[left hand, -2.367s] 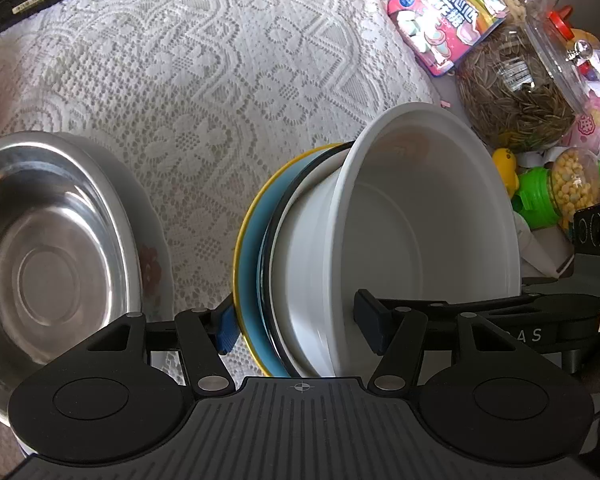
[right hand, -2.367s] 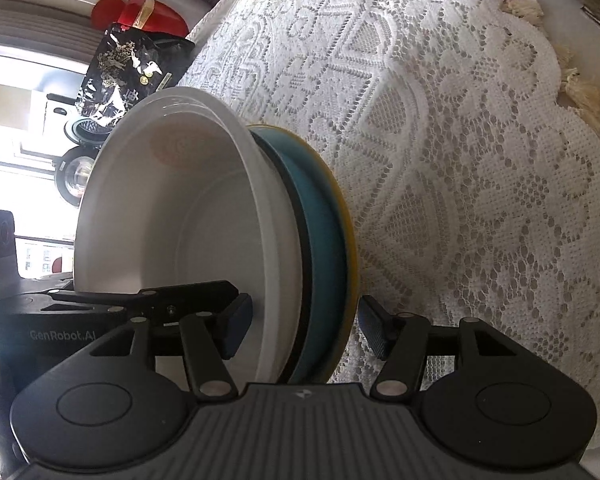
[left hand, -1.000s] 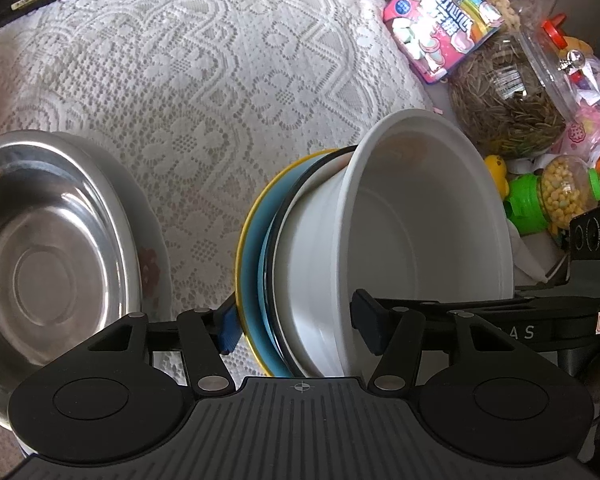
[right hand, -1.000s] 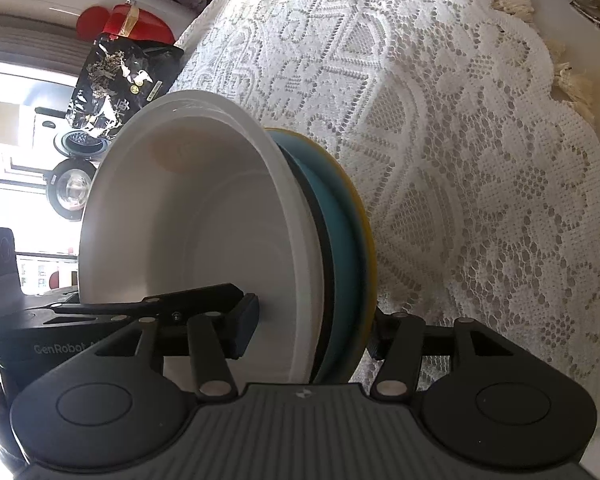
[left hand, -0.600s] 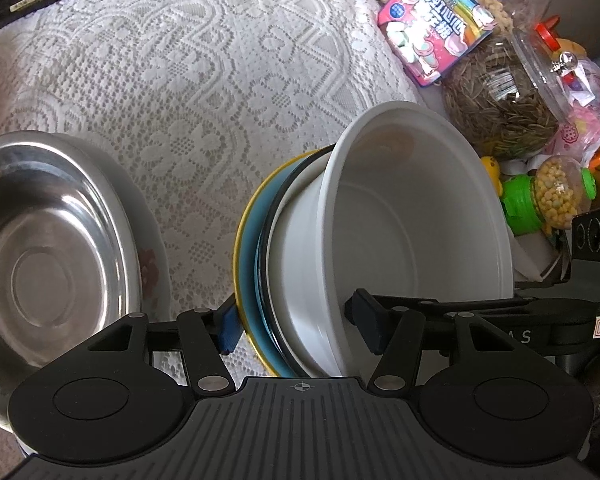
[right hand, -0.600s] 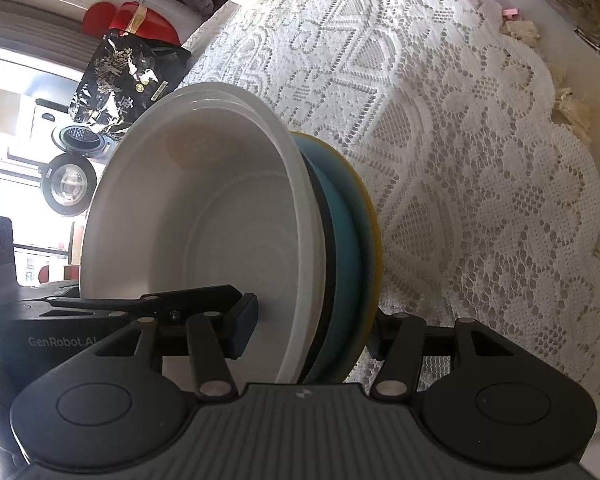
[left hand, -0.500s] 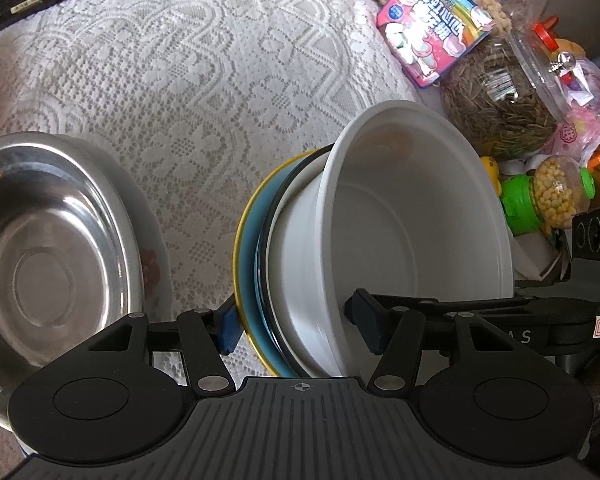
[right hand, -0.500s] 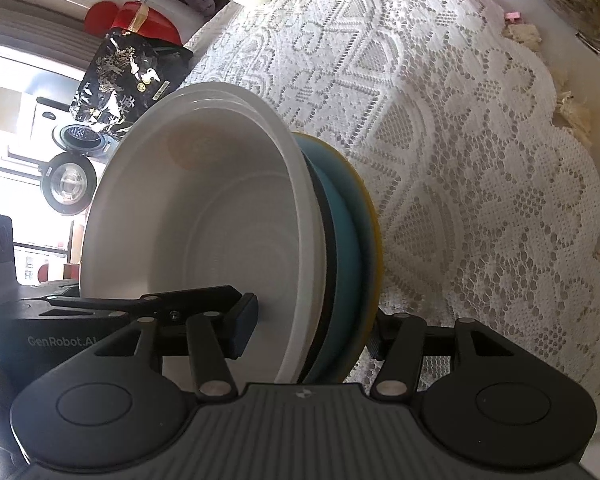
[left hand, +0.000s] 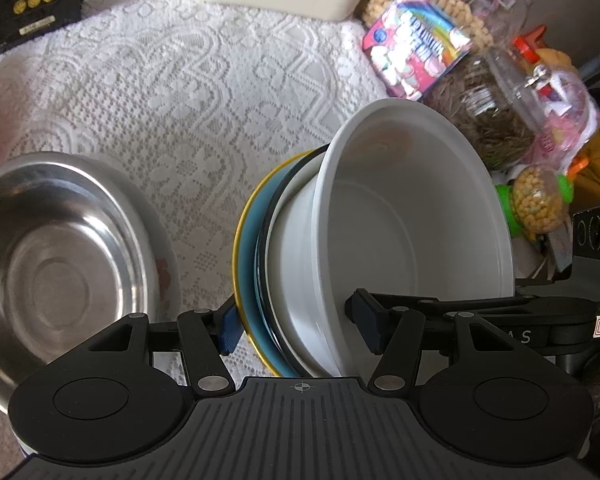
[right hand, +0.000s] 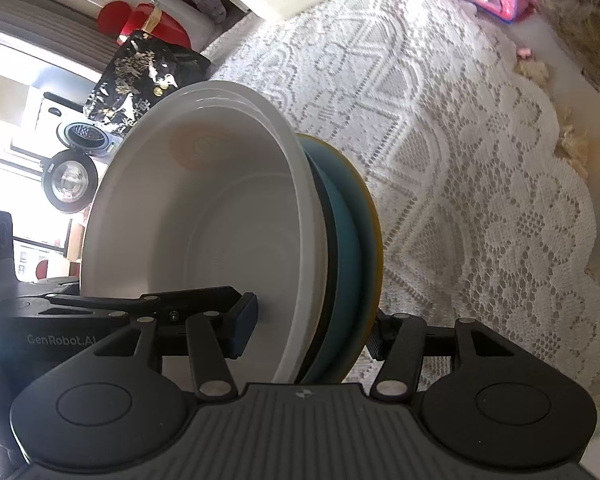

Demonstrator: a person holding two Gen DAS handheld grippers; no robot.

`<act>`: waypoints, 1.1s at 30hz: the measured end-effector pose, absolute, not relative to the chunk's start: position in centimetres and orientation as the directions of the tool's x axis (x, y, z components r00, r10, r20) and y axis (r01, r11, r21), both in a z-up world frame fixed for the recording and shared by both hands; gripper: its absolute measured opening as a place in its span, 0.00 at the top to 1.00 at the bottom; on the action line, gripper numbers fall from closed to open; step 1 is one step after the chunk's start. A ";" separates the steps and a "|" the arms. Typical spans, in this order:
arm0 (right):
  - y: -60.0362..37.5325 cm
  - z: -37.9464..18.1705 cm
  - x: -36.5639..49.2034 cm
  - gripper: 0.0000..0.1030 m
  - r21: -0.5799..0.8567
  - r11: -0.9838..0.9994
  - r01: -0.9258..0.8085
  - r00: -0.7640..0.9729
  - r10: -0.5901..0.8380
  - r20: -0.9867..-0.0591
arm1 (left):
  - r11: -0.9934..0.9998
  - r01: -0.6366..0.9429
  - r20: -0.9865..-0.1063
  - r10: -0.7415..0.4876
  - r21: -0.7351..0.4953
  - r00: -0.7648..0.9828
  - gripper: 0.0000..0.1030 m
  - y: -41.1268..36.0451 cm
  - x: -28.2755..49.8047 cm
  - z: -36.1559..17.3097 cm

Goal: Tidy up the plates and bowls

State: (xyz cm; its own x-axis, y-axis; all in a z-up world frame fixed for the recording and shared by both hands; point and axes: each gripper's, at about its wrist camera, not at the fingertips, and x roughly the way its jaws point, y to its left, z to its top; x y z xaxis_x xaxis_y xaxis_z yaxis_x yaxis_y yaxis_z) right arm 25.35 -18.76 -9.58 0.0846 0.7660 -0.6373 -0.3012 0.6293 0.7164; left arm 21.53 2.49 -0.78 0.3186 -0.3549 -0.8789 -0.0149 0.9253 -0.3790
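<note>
Grippers clamp dish stack

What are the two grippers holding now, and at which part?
Both hold one stack: a white bowl on plates. The left gripper and right gripper each clamp its edge, on opposite sides.

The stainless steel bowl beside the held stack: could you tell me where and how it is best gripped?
Grip the stainless steel bowl at its thin rim, coming from above, one claw finger inside and one outside. It sits upright and open, and its smooth, curved wall offers no other hold.
</note>
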 end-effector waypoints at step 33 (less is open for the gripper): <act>2.6 -4.5 21.5 0.44 0.599 0.613 -0.516 -0.090 0.656 -0.749 | 0.926 -0.192 -0.889 -0.230 -0.325 0.396 0.43 20.3 14.6 -0.9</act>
